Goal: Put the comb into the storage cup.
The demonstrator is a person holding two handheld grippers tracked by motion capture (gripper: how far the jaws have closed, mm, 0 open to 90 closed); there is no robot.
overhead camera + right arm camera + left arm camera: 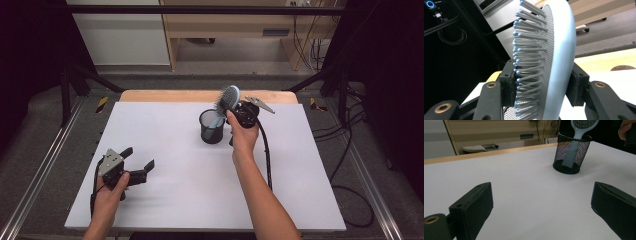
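Resting near table's [165, 200] front-left edge, left gripper [141, 169], jaws wide, nothing between. Farther back, right gripper [231, 107] clamped on blue hairbrush [227, 100] head; long axis steeply tilted, handle down inside black mesh cup [212, 127], bristles facing left. No readable writing.

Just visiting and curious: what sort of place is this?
Probably a lab or workshop bench for recording handling tasks: a white table inside a black metal frame, loose black cables on the grey floor, and wooden cabinets behind.
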